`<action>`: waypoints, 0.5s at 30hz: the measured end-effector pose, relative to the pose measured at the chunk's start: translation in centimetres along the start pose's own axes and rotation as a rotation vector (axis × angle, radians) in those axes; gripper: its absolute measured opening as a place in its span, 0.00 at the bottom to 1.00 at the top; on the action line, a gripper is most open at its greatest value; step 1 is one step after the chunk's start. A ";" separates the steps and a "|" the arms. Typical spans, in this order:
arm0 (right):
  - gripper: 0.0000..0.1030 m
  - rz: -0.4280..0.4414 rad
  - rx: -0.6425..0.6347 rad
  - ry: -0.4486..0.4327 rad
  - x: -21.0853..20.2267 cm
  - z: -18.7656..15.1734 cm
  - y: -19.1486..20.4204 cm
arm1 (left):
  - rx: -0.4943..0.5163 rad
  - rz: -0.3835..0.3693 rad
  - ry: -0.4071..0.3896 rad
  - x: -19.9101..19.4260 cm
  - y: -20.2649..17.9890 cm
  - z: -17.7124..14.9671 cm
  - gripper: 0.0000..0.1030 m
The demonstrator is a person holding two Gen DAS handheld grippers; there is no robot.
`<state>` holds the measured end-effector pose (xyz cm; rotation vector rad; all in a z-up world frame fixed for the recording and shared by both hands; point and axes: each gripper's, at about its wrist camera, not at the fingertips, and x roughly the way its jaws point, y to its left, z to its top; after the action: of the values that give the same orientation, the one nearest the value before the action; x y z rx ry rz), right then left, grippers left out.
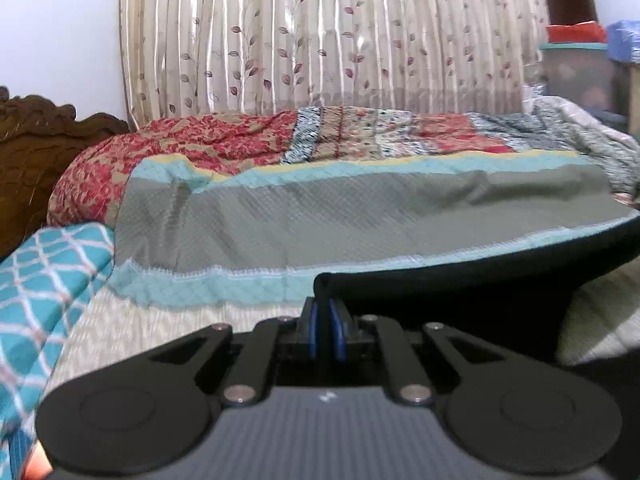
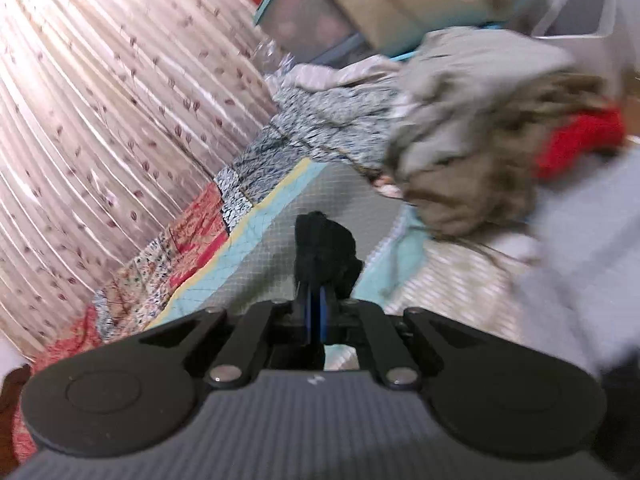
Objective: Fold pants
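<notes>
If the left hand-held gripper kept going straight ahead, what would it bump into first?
Probably the grey quilt on the bed. The left hand-held gripper already pinches the black pants, so they'd travel along; depth is hard to judge.

Matt black cloth pants (image 1: 460,280), soft and lint-free. Quilted cotton-like bedspread (image 1: 360,216), stitched in a diamond grid, dull finish. Satiny curtain (image 1: 320,40), faintly glossy along the pleats. Carved headboard (image 1: 28,140) of dark polished wood. Matt black plastic tongs (image 1: 323,312) with shiny metal rivets.
</notes>
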<state>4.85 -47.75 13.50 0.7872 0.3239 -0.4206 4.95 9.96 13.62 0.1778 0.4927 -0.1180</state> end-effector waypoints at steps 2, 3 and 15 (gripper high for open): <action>0.06 -0.011 0.020 -0.007 -3.9 -1.2 -2.7 | 0.005 -0.012 0.013 -2.7 -0.6 -2.4 0.08; 0.06 -0.022 0.038 -0.008 -5.4 -2.0 -4.1 | 0.011 -0.013 0.020 -3.8 -0.9 -3.5 0.08; 0.44 -0.373 0.347 0.014 -13.1 -12.6 -18.9 | -0.027 -0.010 0.353 -7.8 -2.0 -15.1 0.16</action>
<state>-17.17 -47.18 -0.74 1.0726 0.4186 -0.8369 -9.11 11.51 3.99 0.1704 0.8463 -0.0898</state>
